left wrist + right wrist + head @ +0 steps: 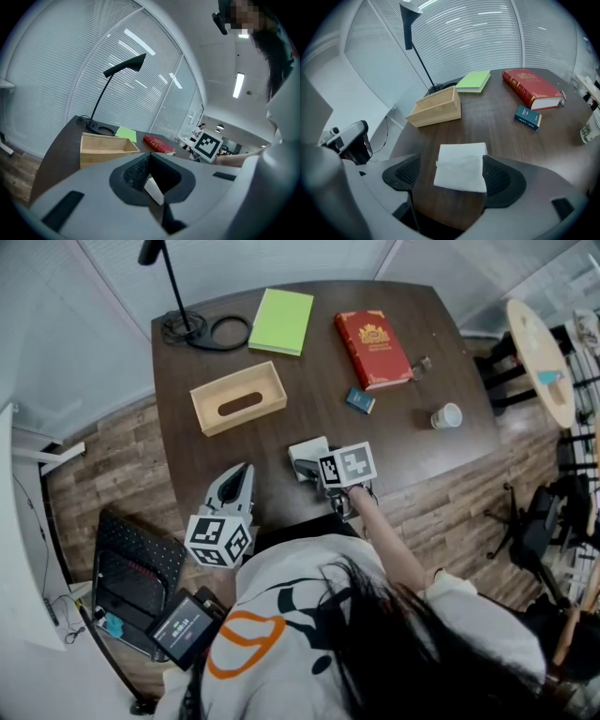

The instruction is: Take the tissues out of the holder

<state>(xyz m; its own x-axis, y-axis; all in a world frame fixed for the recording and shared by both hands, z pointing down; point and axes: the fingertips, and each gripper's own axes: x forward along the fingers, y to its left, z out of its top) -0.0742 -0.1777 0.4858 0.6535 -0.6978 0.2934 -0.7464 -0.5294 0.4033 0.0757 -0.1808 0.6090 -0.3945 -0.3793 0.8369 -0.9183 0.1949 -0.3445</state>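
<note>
The wooden tissue holder point(237, 397) sits at the table's left middle, its oval slot facing up; it also shows in the left gripper view as the holder point(107, 147) and in the right gripper view as the holder point(437, 108). A folded white stack of tissues point(307, 450) lies flat on the table near the front edge. My right gripper point(306, 468) is open, and the tissues point(461, 167) lie between its pads point(499, 176). My left gripper point(241, 476) hovers at the front edge, away from the holder. Its jaws point(150, 171) are shut, with a small white scrap showing between them.
A green notebook point(282, 321), a red book point(373, 348), a small blue book point(360, 400) and a paper cup point(447, 415) lie across the far and right table. A lamp base with its cable point(192, 327) stands at the back left. A dark case point(131, 577) lies on the floor at left.
</note>
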